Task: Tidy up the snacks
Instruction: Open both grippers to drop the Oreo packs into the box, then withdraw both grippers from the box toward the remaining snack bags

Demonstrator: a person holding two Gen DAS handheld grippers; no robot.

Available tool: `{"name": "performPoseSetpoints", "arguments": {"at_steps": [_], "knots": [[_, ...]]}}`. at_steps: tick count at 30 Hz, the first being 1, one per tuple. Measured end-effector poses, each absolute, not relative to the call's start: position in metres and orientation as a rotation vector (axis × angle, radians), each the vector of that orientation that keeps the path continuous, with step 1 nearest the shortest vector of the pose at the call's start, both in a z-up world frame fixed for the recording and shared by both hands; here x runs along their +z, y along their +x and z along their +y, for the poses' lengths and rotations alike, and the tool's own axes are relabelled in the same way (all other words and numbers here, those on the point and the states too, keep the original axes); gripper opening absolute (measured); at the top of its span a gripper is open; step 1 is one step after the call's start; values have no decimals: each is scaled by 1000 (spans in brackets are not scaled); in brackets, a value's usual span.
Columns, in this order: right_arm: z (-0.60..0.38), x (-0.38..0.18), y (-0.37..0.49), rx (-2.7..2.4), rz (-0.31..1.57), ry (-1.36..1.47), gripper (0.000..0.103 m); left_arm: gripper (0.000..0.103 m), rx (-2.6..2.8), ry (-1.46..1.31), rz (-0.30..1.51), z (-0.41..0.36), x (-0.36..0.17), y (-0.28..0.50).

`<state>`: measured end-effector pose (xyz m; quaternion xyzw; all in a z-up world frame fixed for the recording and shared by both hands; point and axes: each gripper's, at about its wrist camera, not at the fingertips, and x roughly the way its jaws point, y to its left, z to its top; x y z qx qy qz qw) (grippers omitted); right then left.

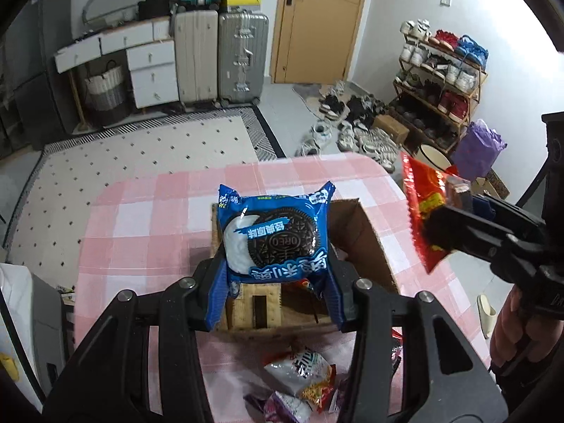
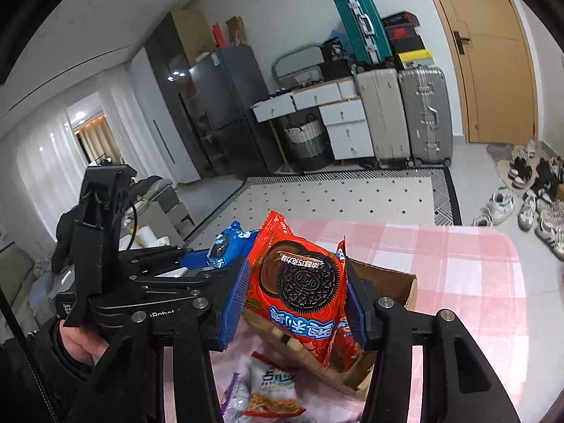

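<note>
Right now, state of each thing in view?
left hand-held gripper: shut on blue Oreo pack
blue Oreo pack: held above the box
right hand-held gripper: shut on red Oreo pack
red Oreo pack: held aloft
cardboard box: open, on the table
loose snack packs: lying on the table

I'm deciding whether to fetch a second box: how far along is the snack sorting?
Done: at least one red wrapper lies inside the cardboard box. In hand: the left gripper clamps a blue Oreo pack above the box, and the right gripper clamps a red Oreo pack. Left: both held packs, plus several loose snack packets on the pink checked tablecloth.
</note>
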<state>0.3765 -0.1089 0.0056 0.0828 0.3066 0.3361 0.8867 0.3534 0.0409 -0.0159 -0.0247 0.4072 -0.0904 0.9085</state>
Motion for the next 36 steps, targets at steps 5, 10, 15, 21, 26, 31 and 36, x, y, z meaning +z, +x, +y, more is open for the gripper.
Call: {"name": "performPoseSetpoints", "arguments": {"at_steps": [5,10,15,21,26,31,36], "knots": [[-103,-24,395,653,668,155,50,43,-197,-88,885,47,-49,376],[-96,-50,410,644,706,147,50,43,-193,-97,917,49,-74,397],[-90,-69,423,639,728,145,50,43,-203,-104,946,45,-95,411],[-88,-79,430,617,723,153,67,77,-177,-106,988,39,-108,423],[-104,-67,418,598,677,175,72,80,-164,-114,954,45,-102,411],[-116,-52,396,588,641,190,77,80,-149,-107,927,46,-90,391],[-118,-39,371,587,622,174,78,80,-139,-98,902,47,-76,365]]}}
